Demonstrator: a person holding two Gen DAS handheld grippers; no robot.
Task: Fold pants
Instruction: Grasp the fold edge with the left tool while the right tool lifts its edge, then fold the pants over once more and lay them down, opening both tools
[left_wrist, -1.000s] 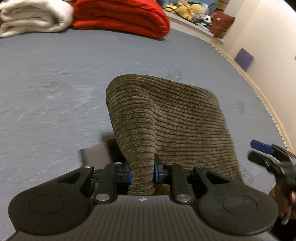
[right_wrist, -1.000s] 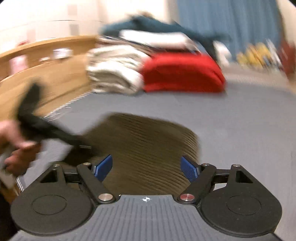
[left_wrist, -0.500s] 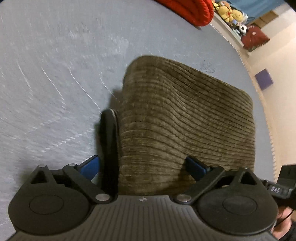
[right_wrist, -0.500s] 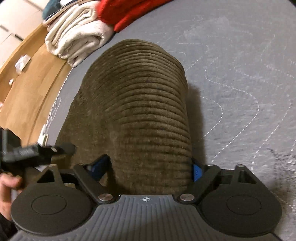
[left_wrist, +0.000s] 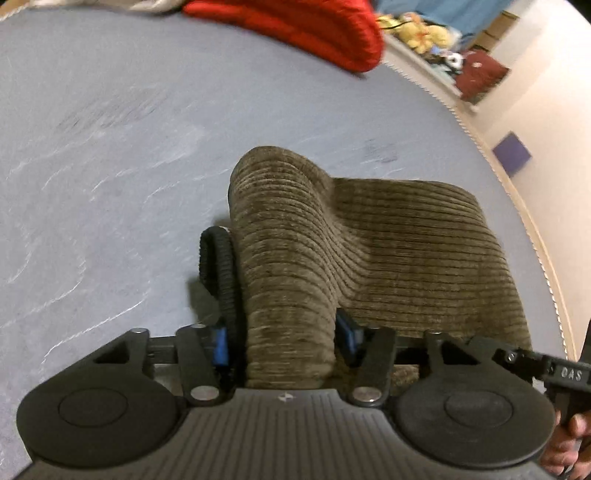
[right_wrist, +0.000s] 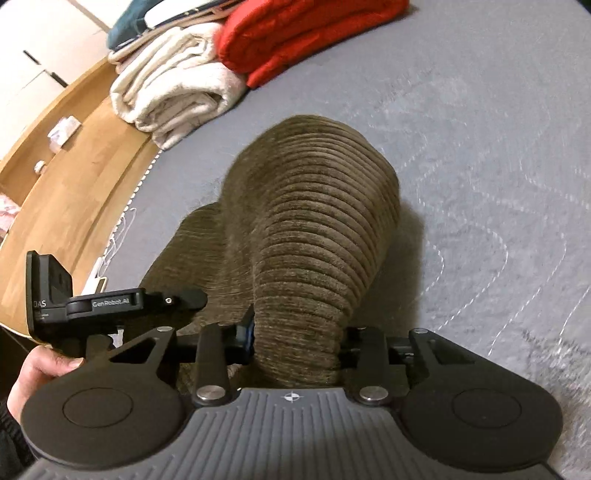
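The olive-brown corduroy pants (left_wrist: 399, 243) lie folded on the grey bed cover (left_wrist: 110, 147). My left gripper (left_wrist: 284, 338) is shut on the near left edge of the pants, with a black elastic waistband (left_wrist: 218, 258) beside its left finger. My right gripper (right_wrist: 295, 336) is shut on the near right edge of the pants (right_wrist: 317, 221). The cloth rises in a ridge from each pair of jaws. The left gripper's body (right_wrist: 110, 302) shows at the left in the right wrist view.
A folded red blanket (right_wrist: 295, 33) and cream towels (right_wrist: 173, 85) are stacked at the far end of the bed. A wooden frame (right_wrist: 66, 177) runs along the left side. Stuffed toys (left_wrist: 424, 29) and a wall (left_wrist: 535, 110) lie to the right.
One second ago the left gripper held the cloth and the right was open. Half a second ago both were open around the pants. Now both have closed on the near edge.
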